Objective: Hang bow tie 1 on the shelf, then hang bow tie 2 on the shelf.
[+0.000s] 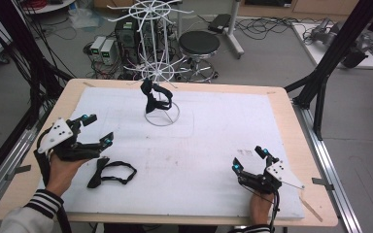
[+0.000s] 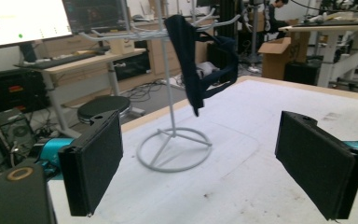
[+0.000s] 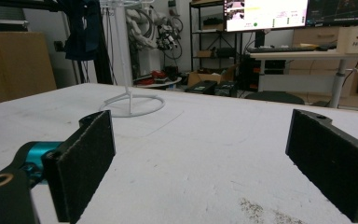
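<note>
One black strap [image 1: 110,173] lies flat, long axis left-right.

Table [image 1: 291,121] — pale wood edge, matt white sheet, faintly scuffed. Rack [image 1: 161,73] — thin white-coated wire, smooth. Straps [image 1: 110,173] and [image 1: 154,97] — dark, matt cloth. Left gripper [image 1: 93,130] and right gripper [image 1: 248,158] — black plastic, rough-textured pads [image 2: 95,163].

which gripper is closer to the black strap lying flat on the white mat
Left. The left gripper hovers just above and left of the black strap on the mat; the right gripper is far across at the right edge.
</note>
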### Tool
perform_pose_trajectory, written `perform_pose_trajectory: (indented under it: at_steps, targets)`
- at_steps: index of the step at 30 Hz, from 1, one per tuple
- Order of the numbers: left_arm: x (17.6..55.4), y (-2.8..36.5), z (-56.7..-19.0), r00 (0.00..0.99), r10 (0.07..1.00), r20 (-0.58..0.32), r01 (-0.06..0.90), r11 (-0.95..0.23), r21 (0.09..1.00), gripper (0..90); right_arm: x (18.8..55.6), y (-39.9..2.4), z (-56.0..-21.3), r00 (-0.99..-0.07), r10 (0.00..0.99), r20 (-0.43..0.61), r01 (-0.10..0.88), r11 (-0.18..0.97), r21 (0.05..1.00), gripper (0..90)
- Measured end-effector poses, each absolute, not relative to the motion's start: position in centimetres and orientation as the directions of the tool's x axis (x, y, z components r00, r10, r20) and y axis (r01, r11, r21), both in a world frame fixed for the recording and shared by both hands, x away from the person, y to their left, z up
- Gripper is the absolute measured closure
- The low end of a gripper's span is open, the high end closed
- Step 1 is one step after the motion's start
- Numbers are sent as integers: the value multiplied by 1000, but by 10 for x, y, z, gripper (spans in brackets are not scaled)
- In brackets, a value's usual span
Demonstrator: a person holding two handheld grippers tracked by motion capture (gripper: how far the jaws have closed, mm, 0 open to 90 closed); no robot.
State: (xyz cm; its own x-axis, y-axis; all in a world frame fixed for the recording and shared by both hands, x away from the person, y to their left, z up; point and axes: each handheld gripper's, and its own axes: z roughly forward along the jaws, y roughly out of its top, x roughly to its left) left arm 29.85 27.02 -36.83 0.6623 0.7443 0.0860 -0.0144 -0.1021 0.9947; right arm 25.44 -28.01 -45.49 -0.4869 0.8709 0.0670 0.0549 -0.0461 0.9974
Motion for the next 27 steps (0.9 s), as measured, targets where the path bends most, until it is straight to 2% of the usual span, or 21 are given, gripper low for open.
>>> perform_pose_trajectory:
  at_steps: [19,27]
  targets:
    - [299,285,-372,639,765,79,-10,-94,996,154,254,-280,-455,-488,870,66,51,-47,998,74]
    - [299,280,-372,639,762,107,-4,-136,991,154,254,-280,-455,-489,870,59,46,-42,998,74]
